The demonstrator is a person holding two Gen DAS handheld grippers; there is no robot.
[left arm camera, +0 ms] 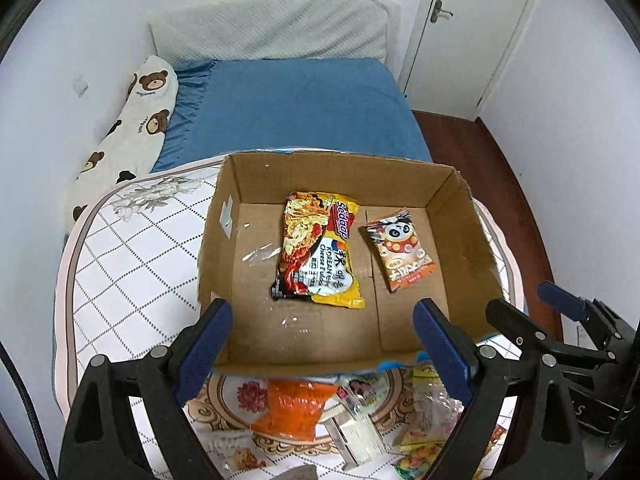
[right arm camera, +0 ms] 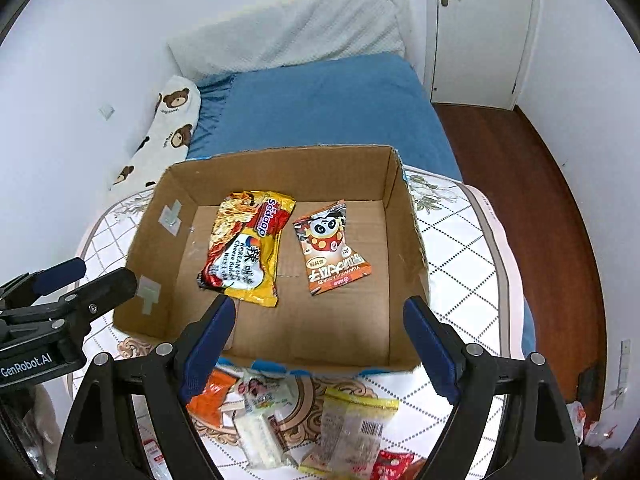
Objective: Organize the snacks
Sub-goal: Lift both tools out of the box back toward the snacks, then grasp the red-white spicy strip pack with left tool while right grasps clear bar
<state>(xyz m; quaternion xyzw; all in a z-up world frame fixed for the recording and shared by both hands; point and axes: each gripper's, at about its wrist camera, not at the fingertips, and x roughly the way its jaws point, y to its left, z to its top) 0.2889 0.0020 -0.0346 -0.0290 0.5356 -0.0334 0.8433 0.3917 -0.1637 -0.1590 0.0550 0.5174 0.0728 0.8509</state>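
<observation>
An open cardboard box stands on a quilted mattress. Inside it lie a yellow noodle packet and, to its right, an orange panda snack bag. My left gripper hovers open above the box's near edge with nothing between its fingers. My right gripper is likewise open and empty over the near edge. Loose snacks lie in front of the box: an orange packet, a white packet and a clear yellow-edged bag.
The right gripper shows at the right of the left wrist view, the left one at the left of the right wrist view. Beyond the box lie a blue sheet, a bear-print pillow and a white door.
</observation>
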